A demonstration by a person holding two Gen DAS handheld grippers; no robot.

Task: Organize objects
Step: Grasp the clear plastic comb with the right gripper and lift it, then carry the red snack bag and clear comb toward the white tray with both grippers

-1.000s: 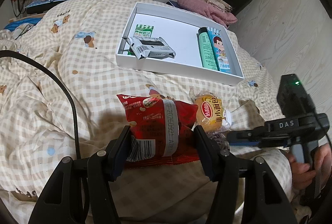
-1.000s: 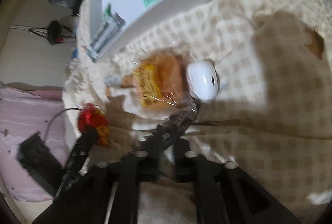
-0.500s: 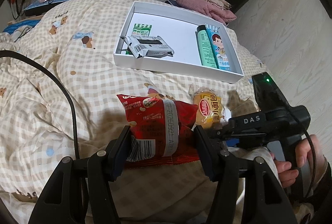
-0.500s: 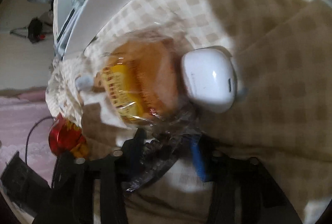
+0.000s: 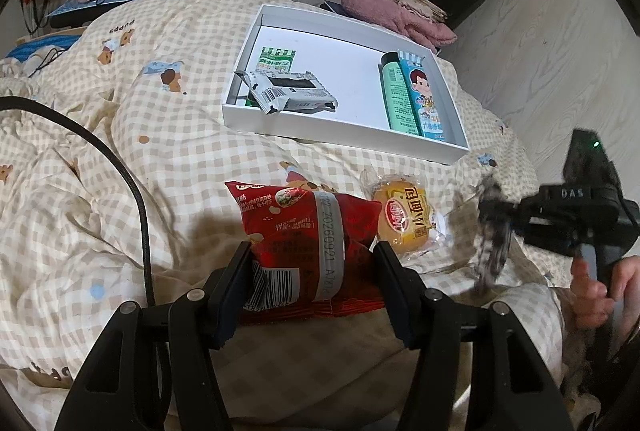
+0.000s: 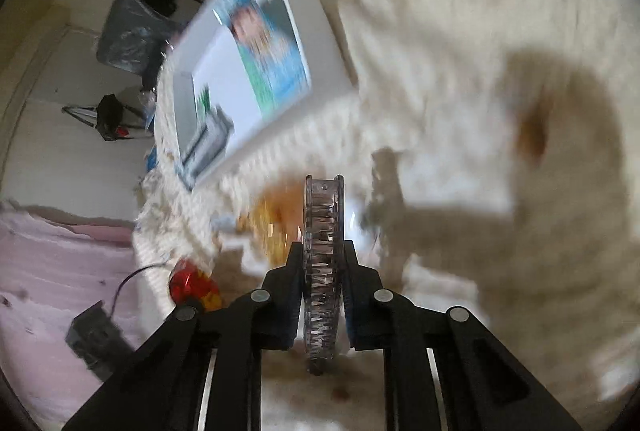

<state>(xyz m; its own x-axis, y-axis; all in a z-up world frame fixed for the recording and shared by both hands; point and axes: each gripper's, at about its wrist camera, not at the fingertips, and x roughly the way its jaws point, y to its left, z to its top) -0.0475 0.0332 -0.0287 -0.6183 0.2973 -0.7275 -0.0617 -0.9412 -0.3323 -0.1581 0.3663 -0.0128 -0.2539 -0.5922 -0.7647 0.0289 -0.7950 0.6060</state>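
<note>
Blur covers most of the right wrist view, so the bed cover and the white box (image 6: 256, 43) are smeared there, while the left wrist view shows them sharply: the white box (image 5: 344, 79) lies far ahead of the left fingers, with a grey packet (image 5: 292, 97), a green tube (image 5: 396, 97) and a blue carton (image 5: 424, 99) inside.

The left gripper (image 5: 314, 271) has its fingers (image 5: 236, 283) about half open, pressing both sides of the red snack bag (image 5: 304, 227), which rests on the checkered bed cover (image 5: 168, 167). A wrapped yellow bun (image 5: 404, 217) lies just beside the right finger, on the cover.

The right gripper (image 6: 323, 271) is nearly closed on a ribbed hair clip (image 6: 323, 231), clamped edge-on between the fingers (image 6: 292, 271). In the left wrist view this right gripper (image 5: 494, 219), held by a hand (image 5: 608, 283), carries the clip (image 5: 492, 231) above the cover, to the right of the bun.

Half a second ago these fingers stood wider around the clip on the cover; they have just been closing, and now the clip is lifted. The left gripper has not changed.
</note>
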